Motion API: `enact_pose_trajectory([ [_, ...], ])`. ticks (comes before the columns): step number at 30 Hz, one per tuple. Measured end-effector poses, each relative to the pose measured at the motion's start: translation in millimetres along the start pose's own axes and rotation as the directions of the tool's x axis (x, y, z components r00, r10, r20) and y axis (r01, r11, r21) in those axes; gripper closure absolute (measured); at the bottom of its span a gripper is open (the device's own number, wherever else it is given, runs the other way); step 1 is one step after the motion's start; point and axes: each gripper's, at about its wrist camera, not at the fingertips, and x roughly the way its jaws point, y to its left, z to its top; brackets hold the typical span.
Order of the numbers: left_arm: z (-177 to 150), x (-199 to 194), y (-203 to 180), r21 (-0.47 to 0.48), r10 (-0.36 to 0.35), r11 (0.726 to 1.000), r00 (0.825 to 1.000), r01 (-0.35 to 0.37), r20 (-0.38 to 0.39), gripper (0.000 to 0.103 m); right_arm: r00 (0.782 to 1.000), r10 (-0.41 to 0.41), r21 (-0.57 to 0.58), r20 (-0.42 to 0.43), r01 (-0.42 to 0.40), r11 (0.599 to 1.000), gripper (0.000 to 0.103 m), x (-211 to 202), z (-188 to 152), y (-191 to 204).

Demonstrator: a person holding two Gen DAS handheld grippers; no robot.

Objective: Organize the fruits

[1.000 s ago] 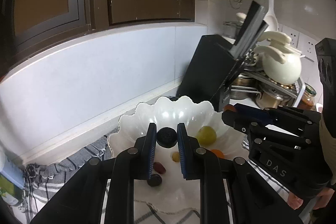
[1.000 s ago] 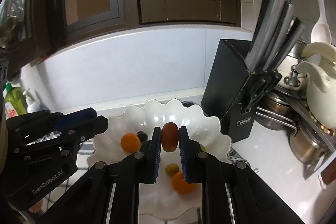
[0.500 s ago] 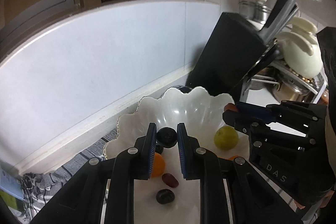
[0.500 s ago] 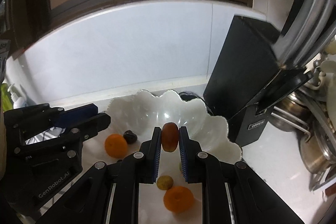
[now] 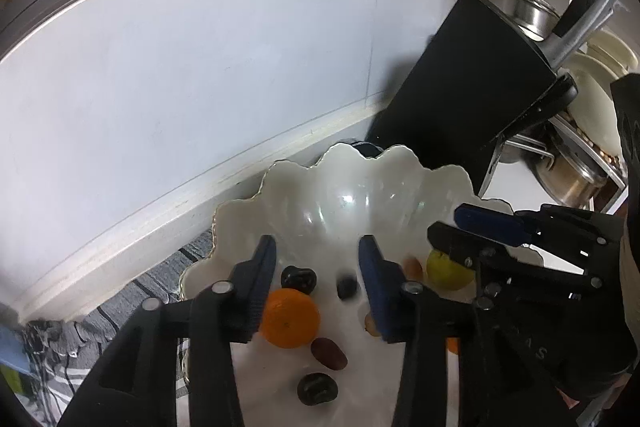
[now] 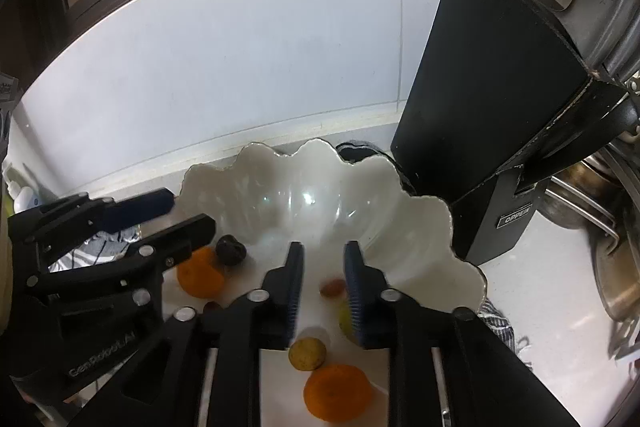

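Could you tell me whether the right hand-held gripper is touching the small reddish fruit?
Apart. In the right wrist view, the right hand-held gripper stands open, and the reddish fruit lies in the white bowl with gaps either side.

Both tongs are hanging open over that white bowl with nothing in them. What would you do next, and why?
Probably lift both away to fetch more fruit. The left tongs and right tongs gape empty above the scalloped bowl, and a blurred dark fruit and reddish fruit already sit inside.

White countertop (image 6: 540, 291): checked cloth (image 5: 120, 311) under scalloped bowl (image 6: 424, 227), black knife block (image 6: 492, 115).
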Motion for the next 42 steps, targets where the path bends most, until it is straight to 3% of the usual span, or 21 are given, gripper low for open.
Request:
enact_pose_trajectory([
  [6, -3.3, -10.2, 4.2, -0.017, 0.049, 0.999, 0.999, -0.048, 0.006, 0.057, 1.0, -0.012, 0.008, 0.007, 0.012, 1.0, 0.07, -7.2, -3.5, -2.2],
  [16, -29.4, -73.7, 7.5, -0.046, 0.184, 0.983, 0.978, -0.18, 0.094, 0.035, 0.996, -0.019, 0.025, 0.087, 0.017, 1.0, 0.042, -54.0, -22.8, 11.5],
  [19, -37.8, -95.4, 7.7, -0.054, 0.207, 0.978, 0.969, -0.201, 0.138, 0.03, 0.993, -0.022, 0.037, 0.116, 0.018, 0.999, 0.04, -75.1, -32.7, 18.2],
  [24, -52.2, -136.1, 1.4, -0.037, 0.227, 0.974, 0.951, -0.225, 0.212, 0.018, 0.985, -0.038, 0.076, 0.166, 0.025, 0.997, 0.034, -109.2, -49.7, 23.7],
  [33, -84.1, -204.3, -8.4, -0.034, 0.236, 0.97, 0.901, -0.241, 0.364, 0.0, 0.954, -0.132, 0.111, 0.269, 0.106, 0.988, 0.023, -177.4, -84.9, 38.0],
  [42, -117.6, -257.2, -22.8, -0.024, 0.195, 0.979, 0.893, -0.203, 0.405, 0.0, 0.913, -0.204, 0.088, 0.354, 0.185, 0.979, 0.016, -244.4, -123.3, 57.2],
])
